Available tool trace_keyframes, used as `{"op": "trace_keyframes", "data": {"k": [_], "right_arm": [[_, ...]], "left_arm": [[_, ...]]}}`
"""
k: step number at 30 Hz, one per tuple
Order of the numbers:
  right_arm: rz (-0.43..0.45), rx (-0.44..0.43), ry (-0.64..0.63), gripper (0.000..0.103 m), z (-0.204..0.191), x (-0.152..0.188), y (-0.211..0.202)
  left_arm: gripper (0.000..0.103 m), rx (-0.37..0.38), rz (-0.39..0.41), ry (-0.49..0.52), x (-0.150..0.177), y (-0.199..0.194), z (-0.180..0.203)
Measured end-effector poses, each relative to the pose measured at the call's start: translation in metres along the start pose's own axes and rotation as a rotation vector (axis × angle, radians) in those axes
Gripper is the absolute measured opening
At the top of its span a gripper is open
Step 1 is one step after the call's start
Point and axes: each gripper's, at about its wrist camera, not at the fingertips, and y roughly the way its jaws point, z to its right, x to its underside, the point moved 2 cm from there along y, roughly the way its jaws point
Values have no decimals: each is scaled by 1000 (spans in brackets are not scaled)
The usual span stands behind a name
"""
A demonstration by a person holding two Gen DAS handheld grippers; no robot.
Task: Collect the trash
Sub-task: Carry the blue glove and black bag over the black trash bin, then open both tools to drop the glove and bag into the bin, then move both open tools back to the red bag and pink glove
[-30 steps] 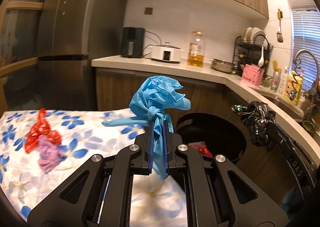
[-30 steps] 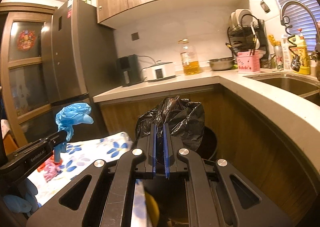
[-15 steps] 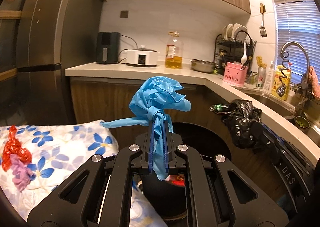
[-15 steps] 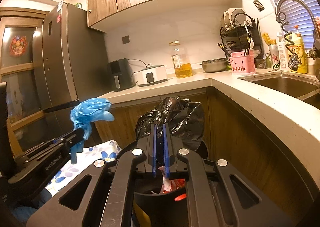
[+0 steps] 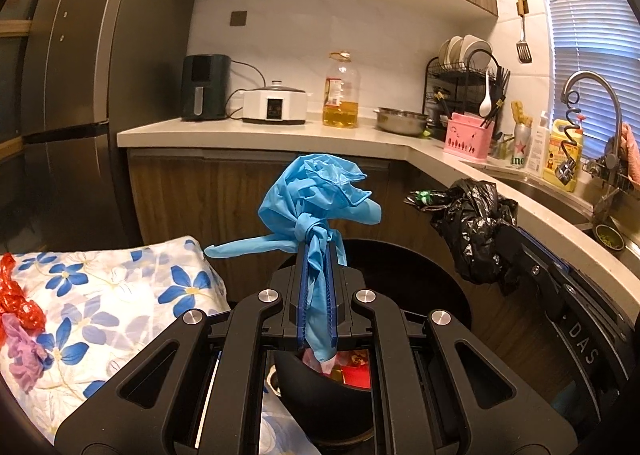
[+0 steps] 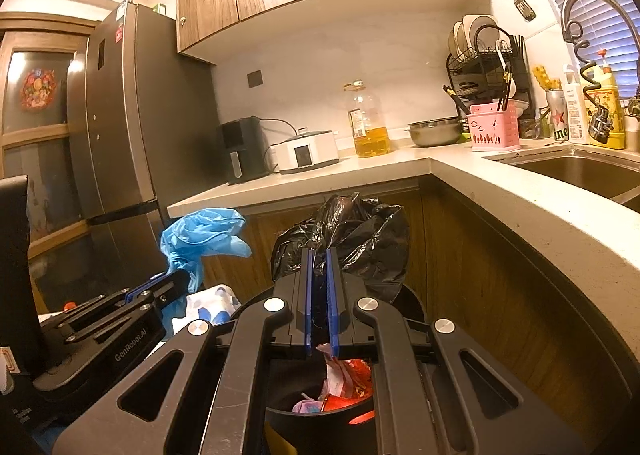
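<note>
Your left gripper (image 5: 316, 267) has its jaws squeezed tight on a blue glove (image 5: 320, 195). The glove is crumpled and knotted, and most of it puffs up above the jaws, with one thin piece hanging down between them. Your right gripper (image 6: 319, 275) has its jaws squeezed tight on a black plastic bag (image 6: 352, 235), which bunches up past the tips.

Both grippers are over the black trash bin (image 5: 420, 275). It stands on the floor, close to the wooden cabinets. Inside the bin you can see red and pink scraps (image 6: 344, 379) (wrappers, by the look of them).

From the left camera, your right gripper (image 5: 508, 251) comes in from the right side, with the black plastic bag (image 5: 472, 231) at its tip, above the right edge of the bin. From the right camera, your left gripper (image 6: 172, 283) is on the left, and the blue glove (image 6: 200, 235) sticks up from it.

To the left of the bin is a tabletop with a flowered cloth (image 5: 104, 295). On its left edge lie a red crumpled scrap (image 5: 16, 295) and a purple crumpled scrap (image 5: 24, 351), touching each other.

Far behind, the counter (image 5: 280, 133) holds an oil bottle (image 5: 340, 95).
</note>
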Motion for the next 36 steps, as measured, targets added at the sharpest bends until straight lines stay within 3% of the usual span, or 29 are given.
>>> {"op": "trace_keyframes", "data": {"k": [10,12,15,18,20,28,33,36], "right_arm": [[-12,-7,9,9,2,0,13],[-20,-15,11,22,3,2,16],[-34,-4,19,28,6,5,20],[-39,0,37,28,10,5,22],[-40,9,43,29,13,6,22],[-47,21,46,46,11,8,15],[-47,13,36,56,2,11,7],[-48,4,33,61,-8,16,0]], "left_arm": [[8,43,-38,15,10,18,5],[8,54,-45,18,11,21,6],[11,60,-59,24,14,26,6],[20,62,-66,17,16,28,4],[37,70,-68,9,17,29,2],[62,35,-53,-21,21,14,-13],[75,-46,-32,-48,29,-9,-33],[84,-153,-4,-55,36,-31,-52]]}}
